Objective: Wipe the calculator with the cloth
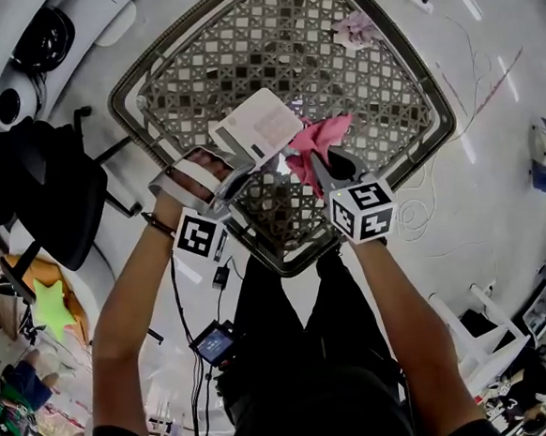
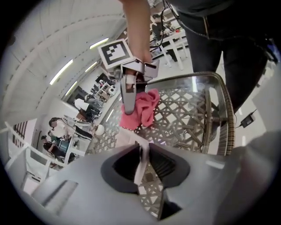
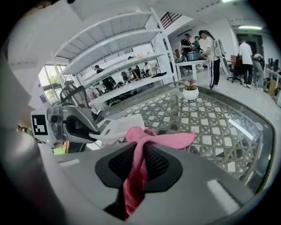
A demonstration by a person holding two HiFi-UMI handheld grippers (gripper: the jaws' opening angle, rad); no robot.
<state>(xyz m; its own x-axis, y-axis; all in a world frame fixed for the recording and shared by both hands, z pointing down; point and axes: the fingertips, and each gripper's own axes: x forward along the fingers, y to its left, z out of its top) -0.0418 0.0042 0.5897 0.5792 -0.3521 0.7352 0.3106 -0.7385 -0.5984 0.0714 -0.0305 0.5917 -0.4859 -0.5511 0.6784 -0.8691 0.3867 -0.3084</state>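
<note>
You're poised to wipe: left gripper (image 2: 142, 163) clamps the calculator (image 1: 257, 129), right gripper (image 3: 139, 163) pinches the cloth (image 1: 316, 141) at its 3 o'clock; sweep it across next.

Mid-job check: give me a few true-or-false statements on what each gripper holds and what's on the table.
1. The right gripper is shut on the pink cloth. True.
2. The calculator lies flat on the table, untouched. False: the left gripper clamps it between its jaws.
3. A small potted plant stands on the table. True.
4. The cloth is blue. False: it is pink.
5. The table has a plain wooden top. False: it is a woven lattice under glass.
</note>
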